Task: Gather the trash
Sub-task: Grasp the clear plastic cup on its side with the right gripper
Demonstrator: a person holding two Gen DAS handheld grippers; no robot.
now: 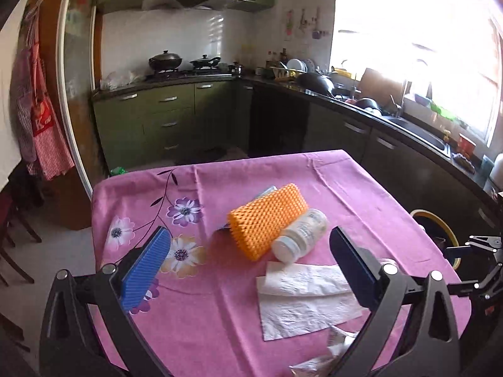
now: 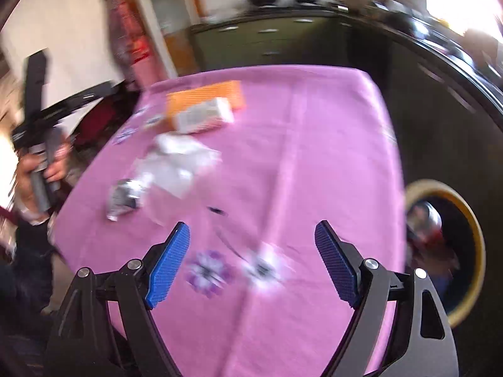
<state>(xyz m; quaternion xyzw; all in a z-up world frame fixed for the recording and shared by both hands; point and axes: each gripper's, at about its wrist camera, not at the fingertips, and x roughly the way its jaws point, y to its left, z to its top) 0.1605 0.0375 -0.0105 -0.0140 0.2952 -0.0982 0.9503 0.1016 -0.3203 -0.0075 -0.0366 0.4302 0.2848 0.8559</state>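
Here, both my tools hang spread and empty over the pink surface (image 1: 220, 330), the left tool (image 1: 251, 270) nearer the trash: white tissue (image 1: 301, 301) just ahead between its fingers, plastic bottle (image 1: 300, 234) lying aslant beyond, against the orange foam net (image 1: 267, 220).

A: Pink floral cotton-looking cloth (image 1: 330, 182) over the counter, matt, creased. Orange foam net sleeve (image 1: 267, 220), bumpy mesh, matt.

B: Clear plastic jar with white lid (image 1: 298, 235), glossy, smooth. White paper napkin (image 1: 305, 298), thin, crinkled. Crumpled silvery wrapper (image 2: 124, 198) looks like shiny foil.

A: Left claw (image 1: 251, 262): ribbed blue rubbery pads (image 1: 146, 270), black matt frame, bright metal rivets.
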